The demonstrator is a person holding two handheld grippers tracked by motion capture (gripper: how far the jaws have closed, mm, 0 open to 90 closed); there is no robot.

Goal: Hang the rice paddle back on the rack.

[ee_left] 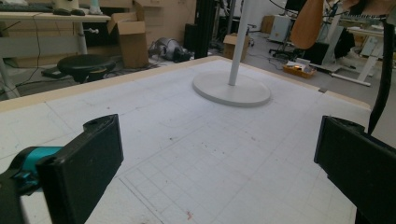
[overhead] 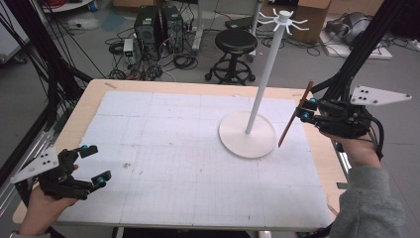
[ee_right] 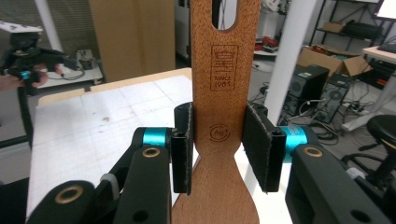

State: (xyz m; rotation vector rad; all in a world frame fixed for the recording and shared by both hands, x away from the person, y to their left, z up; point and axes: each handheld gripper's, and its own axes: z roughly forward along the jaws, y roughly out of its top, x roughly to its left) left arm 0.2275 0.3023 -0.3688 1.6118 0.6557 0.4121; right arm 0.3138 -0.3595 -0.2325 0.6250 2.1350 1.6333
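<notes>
Now the right gripper [ee_right: 218, 140] squeezes the flat brown wooden spatula [ee_right: 223, 88] by its handle, hole end up, near the tall white hook stand [overhead: 261, 84], likely to hang it. On the near left, the left gripper [overhead: 96, 163] rests wide and holds nothing.

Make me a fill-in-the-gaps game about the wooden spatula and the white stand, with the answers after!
1. The right gripper is shut on a wooden ____.
2. The white stand rests on a ____ base.
3. The left gripper has its jaws ____ with nothing between them.
4. Near its handle end, the wooden spatula has a ____ cut through it.

Missing words: spatula; round; open; slot
</notes>
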